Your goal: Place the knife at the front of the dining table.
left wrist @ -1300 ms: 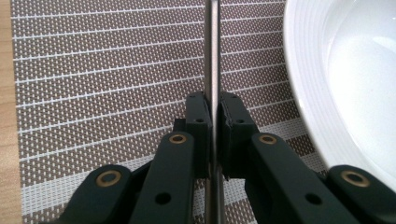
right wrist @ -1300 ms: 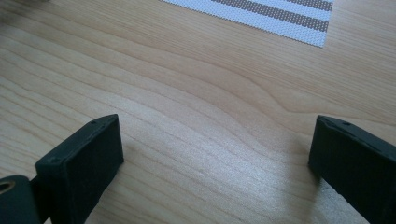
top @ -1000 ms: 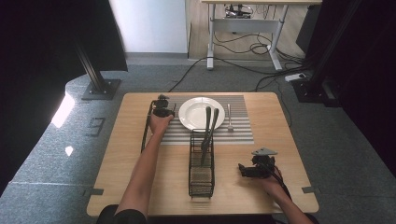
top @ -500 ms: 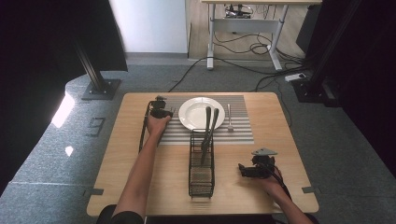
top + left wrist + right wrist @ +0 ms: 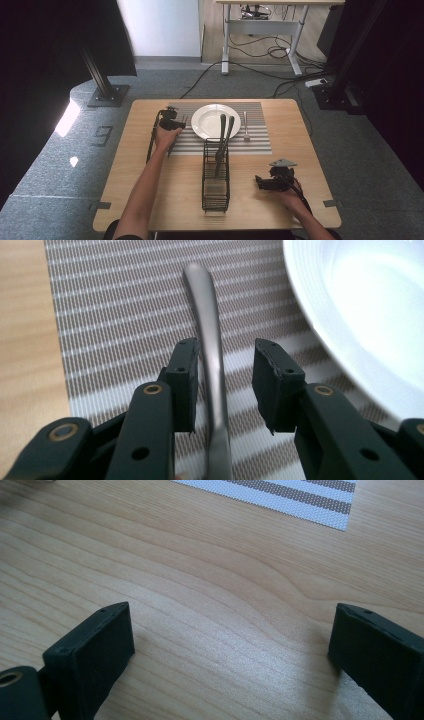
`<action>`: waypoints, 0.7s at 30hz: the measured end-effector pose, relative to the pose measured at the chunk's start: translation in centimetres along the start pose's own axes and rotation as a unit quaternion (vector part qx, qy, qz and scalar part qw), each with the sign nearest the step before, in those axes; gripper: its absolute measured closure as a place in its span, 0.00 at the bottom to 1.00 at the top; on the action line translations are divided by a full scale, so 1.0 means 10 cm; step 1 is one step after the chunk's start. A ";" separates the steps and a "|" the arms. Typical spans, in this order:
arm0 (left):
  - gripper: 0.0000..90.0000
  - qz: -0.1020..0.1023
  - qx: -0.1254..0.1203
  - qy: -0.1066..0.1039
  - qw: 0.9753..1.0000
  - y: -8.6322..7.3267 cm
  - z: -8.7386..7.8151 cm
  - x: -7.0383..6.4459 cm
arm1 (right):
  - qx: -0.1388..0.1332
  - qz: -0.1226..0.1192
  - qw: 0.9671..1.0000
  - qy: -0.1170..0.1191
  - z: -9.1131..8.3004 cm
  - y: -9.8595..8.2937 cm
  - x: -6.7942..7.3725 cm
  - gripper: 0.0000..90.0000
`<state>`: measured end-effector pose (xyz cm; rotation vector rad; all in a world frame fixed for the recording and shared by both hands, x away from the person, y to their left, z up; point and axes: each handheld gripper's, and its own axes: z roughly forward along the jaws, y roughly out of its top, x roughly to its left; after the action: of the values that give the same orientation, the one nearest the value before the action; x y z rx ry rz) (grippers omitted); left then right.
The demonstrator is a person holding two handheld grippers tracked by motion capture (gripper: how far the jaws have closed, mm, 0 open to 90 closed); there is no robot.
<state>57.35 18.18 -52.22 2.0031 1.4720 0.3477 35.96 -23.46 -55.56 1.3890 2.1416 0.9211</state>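
A silver utensil handle [image 5: 207, 305] lies on the striped placemat [image 5: 115, 300] just left of the white plate [image 5: 370, 315]. My left gripper [image 5: 225, 347] straddles this handle. Its jaws stand apart, the left pad against the metal and a gap on the right side. From above, the left gripper [image 5: 172, 121] sits at the placemat's left end beside the plate [image 5: 212, 112]. My right gripper [image 5: 260, 182] rests low at the near right with its jaws wide open. In its own view the right gripper [image 5: 230, 645] has only bare wood between the jaws.
A black wire caddy [image 5: 216, 187] stands in the middle of the table with two dark utensils [image 5: 223, 135] leaning out toward the plate. Another piece of silver cutlery [image 5: 245, 125] lies right of the plate on the placemat [image 5: 260, 142]. A placemat corner [image 5: 320, 502] is ahead of the right gripper.
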 end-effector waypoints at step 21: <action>0.89 0.005 0.008 0.065 0.998 0.01 0.10 -0.07 | -0.001 -0.001 1.000 0.001 0.00 0.00 0.01 0.05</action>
<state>57.75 17.16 -52.84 2.0336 1.5487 0.4796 35.97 -23.36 -55.57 1.3847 2.1423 0.9243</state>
